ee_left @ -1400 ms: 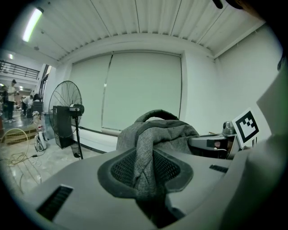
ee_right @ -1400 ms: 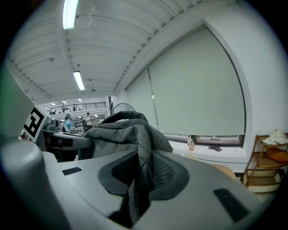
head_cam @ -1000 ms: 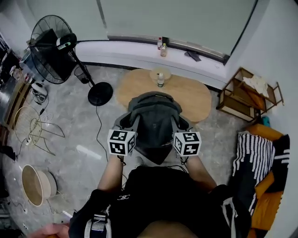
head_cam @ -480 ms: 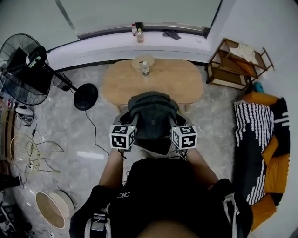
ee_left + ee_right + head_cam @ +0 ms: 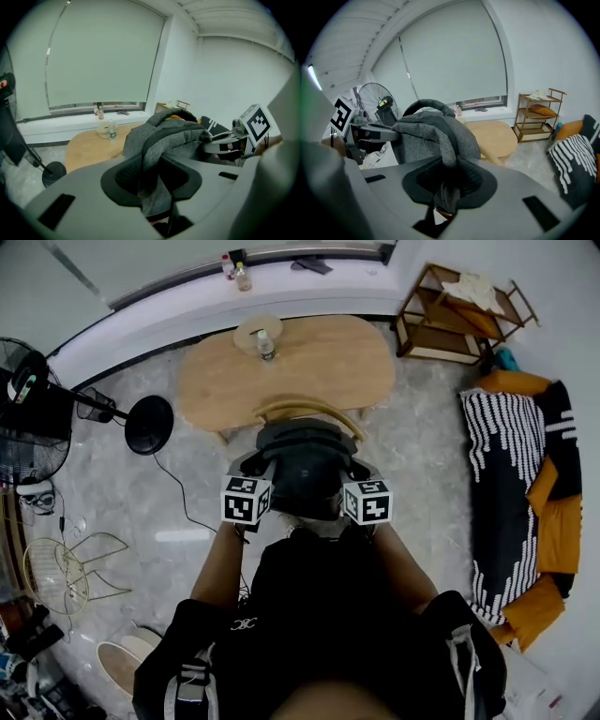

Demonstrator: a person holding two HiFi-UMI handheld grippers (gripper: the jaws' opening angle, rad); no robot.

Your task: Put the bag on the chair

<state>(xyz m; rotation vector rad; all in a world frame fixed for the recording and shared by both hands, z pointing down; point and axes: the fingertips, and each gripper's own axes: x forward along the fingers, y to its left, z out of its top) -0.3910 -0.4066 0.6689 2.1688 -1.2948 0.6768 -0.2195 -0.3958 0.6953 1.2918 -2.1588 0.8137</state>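
Observation:
A dark grey backpack (image 5: 305,465) hangs in the air between my two grippers, just in front of the person's body. My left gripper (image 5: 265,472) is shut on a fold of the bag's fabric (image 5: 157,164) on its left side. On the bag's right side, my right gripper (image 5: 353,472) is shut on another fold (image 5: 446,183). The chair shows only as a curved wooden backrest (image 5: 305,408) just beyond the bag, tucked against the oval wooden table (image 5: 328,362). Its seat is hidden under the bag.
A water bottle (image 5: 265,342) and a small dish stand on the table. A standing fan's base (image 5: 149,424) and cable lie to the left. At the right are a wooden shelf (image 5: 459,315) and a sofa with a striped throw (image 5: 506,465). Wire stools (image 5: 66,568) stand lower left.
The person has stepped toward the table with the bag held between both grippers. The table has drawn closer, and the chair's backrest has come into view beyond the bag.

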